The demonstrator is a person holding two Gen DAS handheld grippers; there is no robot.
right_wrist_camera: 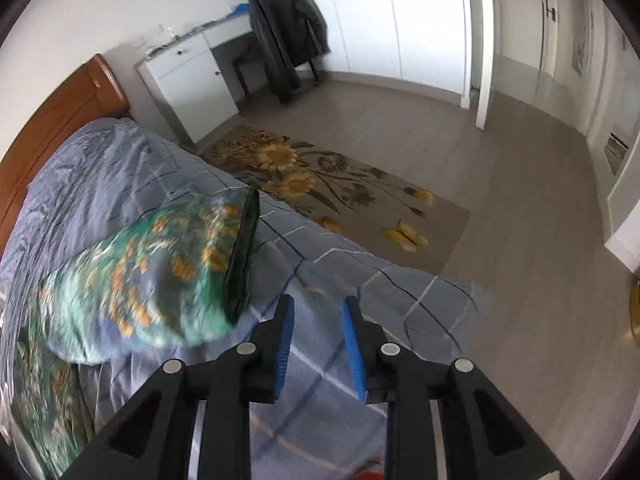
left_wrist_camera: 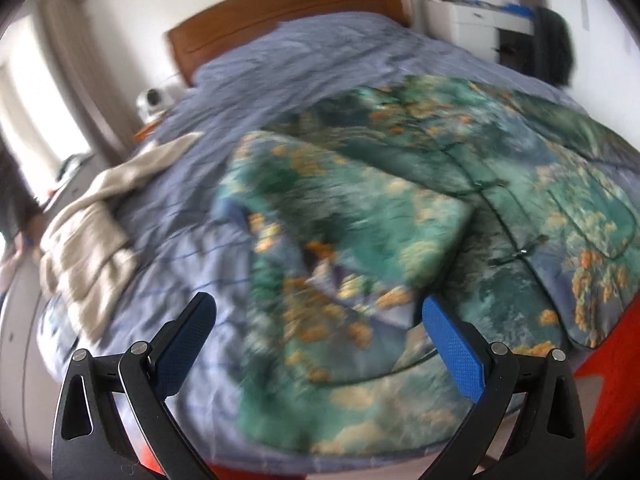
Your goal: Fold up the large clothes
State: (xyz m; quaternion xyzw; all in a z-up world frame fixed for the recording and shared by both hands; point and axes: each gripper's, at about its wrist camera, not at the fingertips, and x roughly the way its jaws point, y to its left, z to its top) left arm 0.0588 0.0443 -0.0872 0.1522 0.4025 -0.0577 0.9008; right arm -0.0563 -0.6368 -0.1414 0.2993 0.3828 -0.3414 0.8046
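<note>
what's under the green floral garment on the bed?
The green floral garment lies on the blue checked bedcover, visible all around it. Whatever sits beneath its folded layers is covered. Both grippers are open, holding nothing.

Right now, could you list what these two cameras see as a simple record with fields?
place: bedroom, bed with blue checked cover
garment: green floral quilted jacket spread on the bed, one sleeve folded across its front
other cloth: beige garment lying near the bed's left edge
left gripper: open, holding nothing, above the jacket's near edge
right gripper: open, holding nothing, over the cover beside the jacket
beyond the bed: floral rug, white desk, dark coat on a chair
image quality: motion blur
</note>
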